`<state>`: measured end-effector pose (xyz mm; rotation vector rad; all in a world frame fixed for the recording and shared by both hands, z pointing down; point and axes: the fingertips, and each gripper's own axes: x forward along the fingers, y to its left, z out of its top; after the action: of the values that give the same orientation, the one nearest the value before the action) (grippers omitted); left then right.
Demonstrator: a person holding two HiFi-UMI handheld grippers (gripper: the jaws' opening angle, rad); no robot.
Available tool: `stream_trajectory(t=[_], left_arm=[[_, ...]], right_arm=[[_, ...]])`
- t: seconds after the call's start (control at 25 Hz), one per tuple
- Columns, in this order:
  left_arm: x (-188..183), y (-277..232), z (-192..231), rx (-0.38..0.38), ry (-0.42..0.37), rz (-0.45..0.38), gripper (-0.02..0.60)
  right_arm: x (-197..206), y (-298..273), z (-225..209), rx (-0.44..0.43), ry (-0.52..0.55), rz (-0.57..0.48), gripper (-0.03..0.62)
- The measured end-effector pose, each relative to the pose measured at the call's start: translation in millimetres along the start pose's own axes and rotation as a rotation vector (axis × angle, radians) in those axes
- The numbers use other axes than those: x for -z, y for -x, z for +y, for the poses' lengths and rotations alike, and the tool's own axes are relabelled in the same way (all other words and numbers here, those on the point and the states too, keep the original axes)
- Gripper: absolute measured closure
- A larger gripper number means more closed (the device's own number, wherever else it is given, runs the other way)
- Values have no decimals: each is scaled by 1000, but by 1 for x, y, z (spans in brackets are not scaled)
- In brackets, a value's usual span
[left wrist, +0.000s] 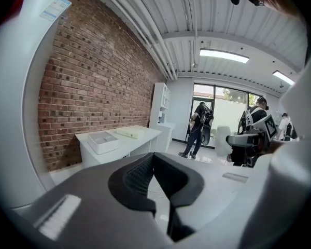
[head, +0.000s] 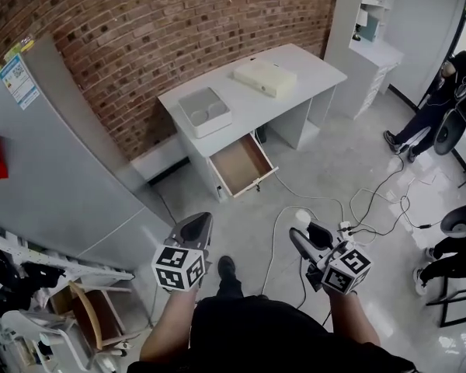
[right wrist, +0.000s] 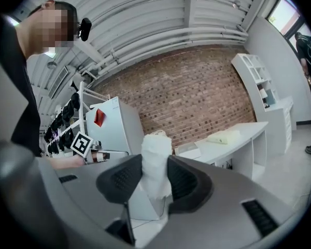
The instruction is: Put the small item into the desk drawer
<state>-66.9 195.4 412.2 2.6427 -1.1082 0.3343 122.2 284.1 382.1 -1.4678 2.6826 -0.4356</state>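
The small white item sat clamped between the right gripper's 2 fingers, its long axis upright and its top poking past them toward 12 o'clock. The left gripper's fingers were closed on nothing. In the head view, the bench's open drawer lay well apart from the item, at 11 o'clock.

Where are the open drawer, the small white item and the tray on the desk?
Open brown-bottomed white desk drawer (head: 241,164): head view, bare bottom panel.
Small white rolled item (right wrist: 155,162): right gripper view, its middle, between the jaws.
White rectangular tray (head: 215,125): head view, near side wall.
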Motion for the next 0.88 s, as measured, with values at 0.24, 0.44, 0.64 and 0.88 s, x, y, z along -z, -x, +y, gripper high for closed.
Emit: stream_trajectory(t=[0.24, 0.44, 0.64, 0.88], left_arm=[[-12, -50, 35, 57, 11, 14, 569], [-32, -89, 75, 89, 1, 15, 569], [-40, -108, 117, 108, 7, 9, 569], [-34, -112, 164, 115, 41, 26, 569]], right_arm=[[-4, -39, -36, 64, -26, 19, 437], [-17, -90, -57, 74, -16, 31, 437], [-16, -142, -58, 67, -8, 77, 437], [-26, -191, -58, 81, 22, 104, 437]])
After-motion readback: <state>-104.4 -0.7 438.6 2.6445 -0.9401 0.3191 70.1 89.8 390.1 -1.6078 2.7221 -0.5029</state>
